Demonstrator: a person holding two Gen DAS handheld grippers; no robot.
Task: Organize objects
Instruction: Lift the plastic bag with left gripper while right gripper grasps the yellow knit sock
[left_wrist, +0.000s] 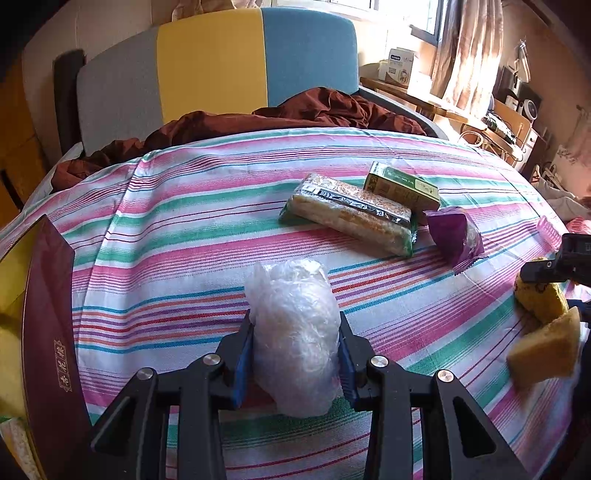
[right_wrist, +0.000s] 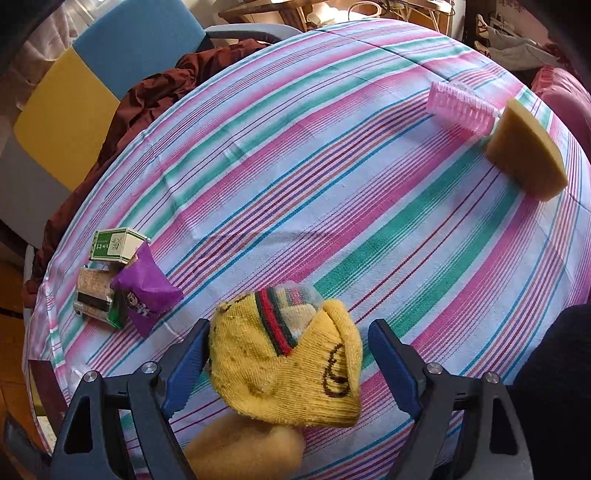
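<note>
My left gripper (left_wrist: 293, 325) is shut on a crumpled clear plastic bag (left_wrist: 295, 332) just above the striped cloth. My right gripper (right_wrist: 286, 332) is open around a rolled yellow sock (right_wrist: 284, 362); the left finger touches it, the right finger stands apart. The sock also shows in the left wrist view (left_wrist: 539, 299) under the right gripper (left_wrist: 561, 264). A yellow sponge wedge (right_wrist: 528, 147) lies at the far right, also seen in the left wrist view (left_wrist: 546, 350). A cracker pack (left_wrist: 351, 214), green box (left_wrist: 402, 186) and purple snack packet (left_wrist: 456, 232) lie together.
A dark red box (left_wrist: 48, 332) with a yellow inside stands at the table's left edge. A pink ribbed roller (right_wrist: 461, 107) lies beside the sponge. A brown cloth (left_wrist: 258, 122) and a grey, yellow and blue chair back (left_wrist: 210, 62) are behind the table.
</note>
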